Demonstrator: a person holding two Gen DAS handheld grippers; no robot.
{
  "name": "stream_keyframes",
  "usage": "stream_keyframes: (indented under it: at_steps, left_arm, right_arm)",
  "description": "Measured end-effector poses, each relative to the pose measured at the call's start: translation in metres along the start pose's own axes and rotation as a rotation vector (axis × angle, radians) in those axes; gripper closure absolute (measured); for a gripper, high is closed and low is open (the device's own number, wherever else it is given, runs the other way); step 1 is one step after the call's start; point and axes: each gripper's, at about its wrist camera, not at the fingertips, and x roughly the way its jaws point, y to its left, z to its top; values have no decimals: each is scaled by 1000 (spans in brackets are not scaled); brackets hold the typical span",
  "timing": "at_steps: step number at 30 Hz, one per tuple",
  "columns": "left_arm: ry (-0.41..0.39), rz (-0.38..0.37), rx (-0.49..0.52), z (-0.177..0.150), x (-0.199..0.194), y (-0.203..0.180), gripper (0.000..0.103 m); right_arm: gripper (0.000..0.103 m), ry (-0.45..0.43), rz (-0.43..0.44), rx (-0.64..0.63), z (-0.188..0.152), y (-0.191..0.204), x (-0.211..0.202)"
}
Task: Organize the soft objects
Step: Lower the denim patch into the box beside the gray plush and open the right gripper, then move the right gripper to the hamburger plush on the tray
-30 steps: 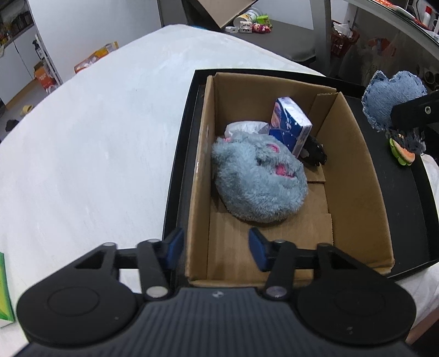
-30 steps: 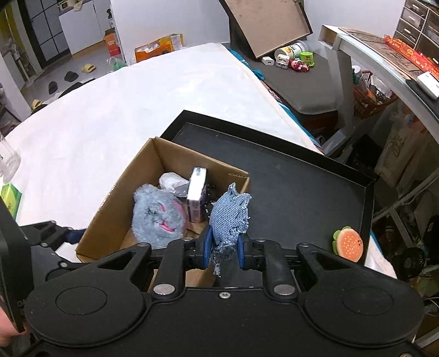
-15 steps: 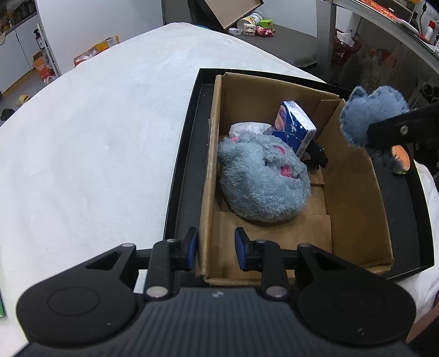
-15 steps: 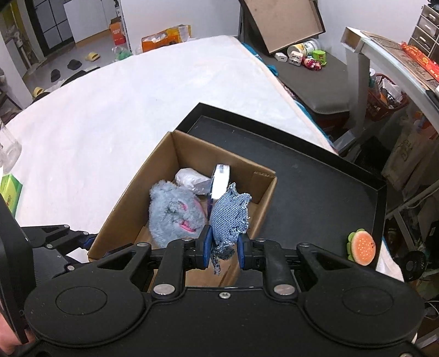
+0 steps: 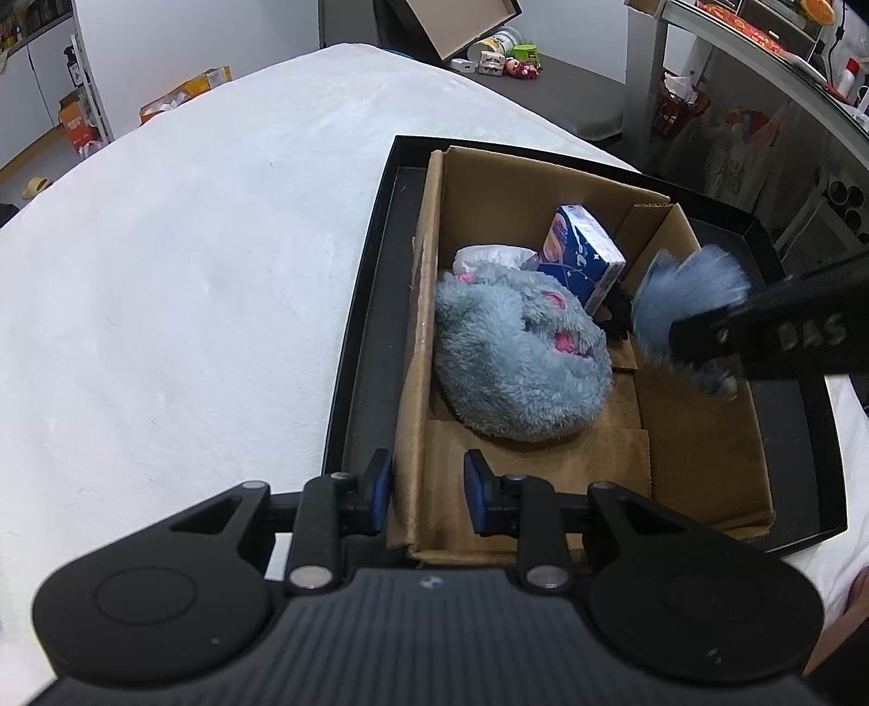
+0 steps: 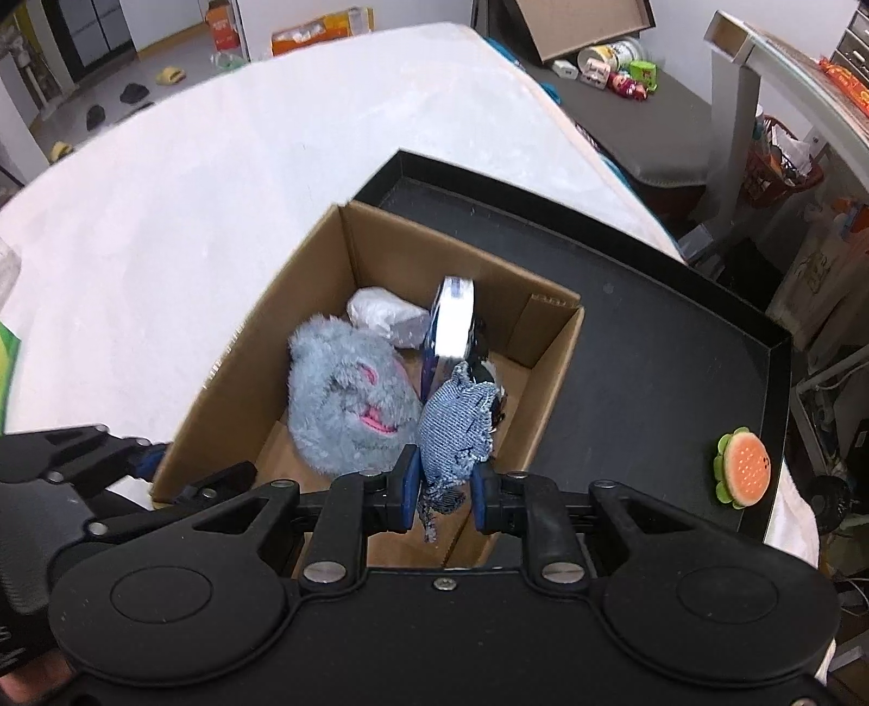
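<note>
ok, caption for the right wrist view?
Right gripper carries a denim patch over the cardboard box holding a grey plush.

Cluttered storeroom-like workroom, not tidy home. White-covered tabletop, cartons on floor, slippers by doorway, toys and tins on grey mat, drawer cabinet, shelving with oddments.

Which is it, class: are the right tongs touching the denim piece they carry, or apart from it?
Touching. In the right wrist view, both pads of the right tongs pinch the denim piece, which hangs above the cardboard box.
</note>
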Motion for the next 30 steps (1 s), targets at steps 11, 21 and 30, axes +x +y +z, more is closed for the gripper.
stream_keyframes:
  at_steps: [11,21,30]
  left_arm:
    - [8,-11,-7,1,4,4,76]
    - [9,9,6,1,3,1,74]
    - [18,43,19,1,2,-4,71]
  right_arm:
    - [57,-23,-37,-6,1,-3,-4]
    - [42,-79,-40,-5,-2,-14,-20]
    - [34,-111,-46,13,-11,-35,-25]
